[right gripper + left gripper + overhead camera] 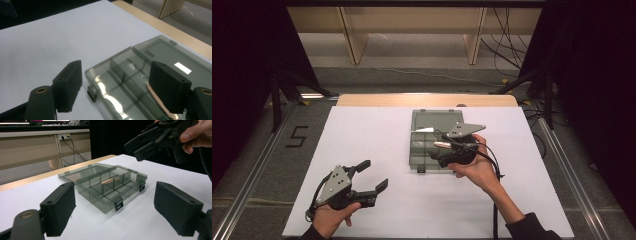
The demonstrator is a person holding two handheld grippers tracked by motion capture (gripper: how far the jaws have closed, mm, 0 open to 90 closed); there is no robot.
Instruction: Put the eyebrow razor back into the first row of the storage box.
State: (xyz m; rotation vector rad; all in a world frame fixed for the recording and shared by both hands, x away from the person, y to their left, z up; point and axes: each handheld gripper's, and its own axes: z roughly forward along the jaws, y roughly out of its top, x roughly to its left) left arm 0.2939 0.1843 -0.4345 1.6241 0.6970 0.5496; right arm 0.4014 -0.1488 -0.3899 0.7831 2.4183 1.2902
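A smoke-grey compartment box (418, 146) lies open on the white table, its lid (432, 120) folded flat at the far side. A thin wooden stick (111, 180) rests in one of its middle compartments, also seen as the stick (158, 99) beside one jaw in the right gripper view. My right gripper (435, 155) hovers over the box's near part, open, with nothing between its jaws (115, 87); from the left gripper view the right gripper (136, 151) hangs clear above the box (100, 200). My left gripper (376, 174) is held at the near left, open and empty, pointing toward the box.
A white sheet (372, 135) covers the table, with a wooden edge (427, 100) at the far side. Black curtains stand left and right. On the floor at left is a "5" mark (297, 136); cables (507, 50) trail at the back right.
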